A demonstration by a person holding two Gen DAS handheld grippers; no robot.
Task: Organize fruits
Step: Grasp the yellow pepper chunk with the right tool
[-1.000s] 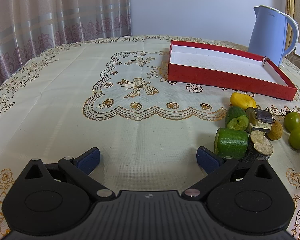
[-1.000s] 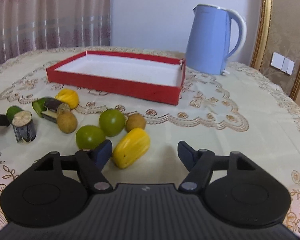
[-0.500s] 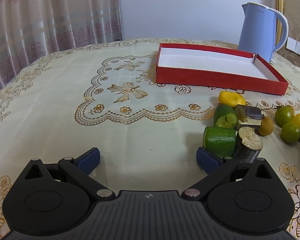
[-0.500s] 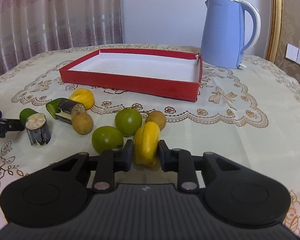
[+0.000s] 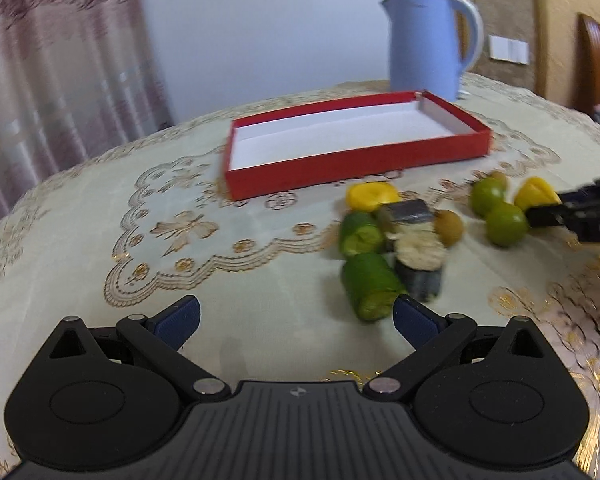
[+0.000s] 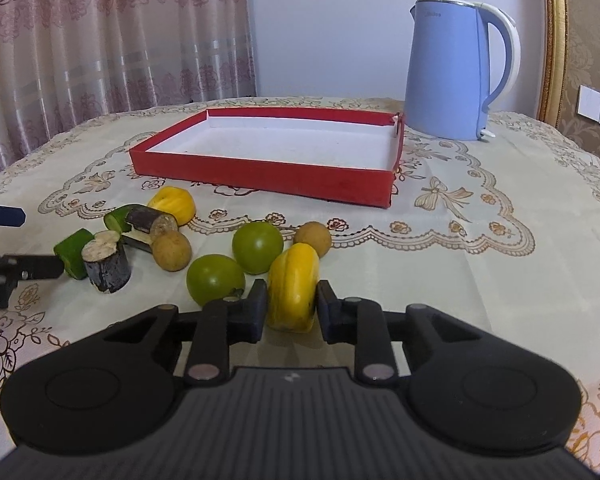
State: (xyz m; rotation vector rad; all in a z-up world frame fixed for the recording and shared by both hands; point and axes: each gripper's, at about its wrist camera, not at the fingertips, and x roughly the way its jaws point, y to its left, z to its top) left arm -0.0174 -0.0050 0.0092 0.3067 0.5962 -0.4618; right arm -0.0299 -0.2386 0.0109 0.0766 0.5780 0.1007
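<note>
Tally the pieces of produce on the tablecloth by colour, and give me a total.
Yellow: 2, one near the red tray and one clamped in the right tongs.
Round green: 2.
Cut green pieces: 2.
Round brown: 2.
Dark-skinned cut chunks: 2.
Total: 10.

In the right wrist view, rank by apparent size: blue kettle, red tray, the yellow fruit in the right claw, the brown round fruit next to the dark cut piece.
1. red tray, widest
2. blue kettle, close behind
3. yellow fruit, though it is nearest the camera, so it may look enlarged
4. brown round fruit
</note>
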